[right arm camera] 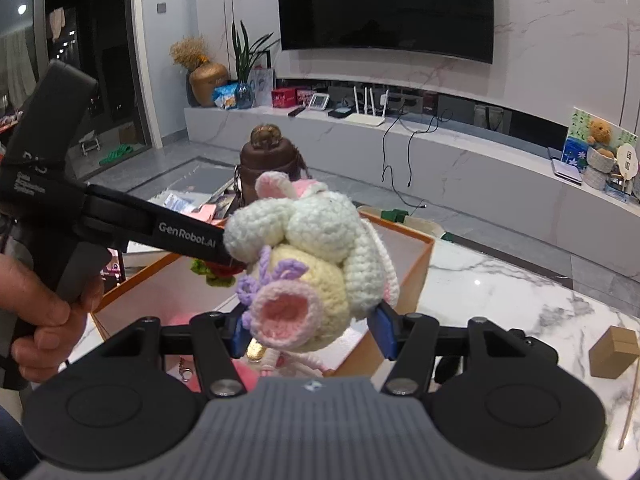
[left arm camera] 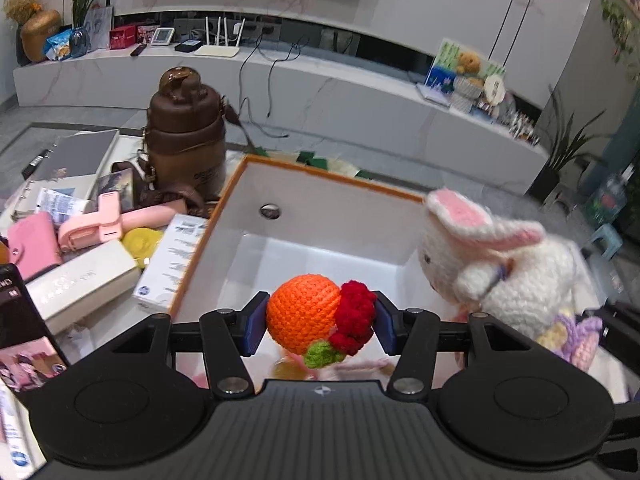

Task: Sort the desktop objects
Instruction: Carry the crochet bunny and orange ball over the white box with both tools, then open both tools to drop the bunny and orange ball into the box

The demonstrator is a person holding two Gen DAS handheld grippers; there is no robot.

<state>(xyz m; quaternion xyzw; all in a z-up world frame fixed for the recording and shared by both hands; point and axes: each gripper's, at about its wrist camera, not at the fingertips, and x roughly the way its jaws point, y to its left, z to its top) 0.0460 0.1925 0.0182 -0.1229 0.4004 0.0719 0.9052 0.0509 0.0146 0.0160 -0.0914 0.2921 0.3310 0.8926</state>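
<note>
My left gripper (left arm camera: pixel 318 326) is shut on an orange crocheted ball with a red flower and green leaf (left arm camera: pixel 308 314), held over the white box with an orange rim (left arm camera: pixel 320 216). My right gripper (right arm camera: pixel 312 330) is shut on a white crocheted rabbit (right arm camera: pixel 316 264), also above the box (right arm camera: pixel 416 276). The rabbit shows at the right in the left wrist view (left arm camera: pixel 500 264). The left gripper's black body (right arm camera: pixel 132 220) crosses the right wrist view, held by a hand.
Left of the box lie a brown bottle (left arm camera: pixel 184 136), pink items (left arm camera: pixel 100 224), a yellow disc (left arm camera: pixel 140 242), white cartons (left arm camera: pixel 176 260) and books. A small cardboard box (right arm camera: pixel 614 352) sits on the marble table at right. Pink items lie under the grippers.
</note>
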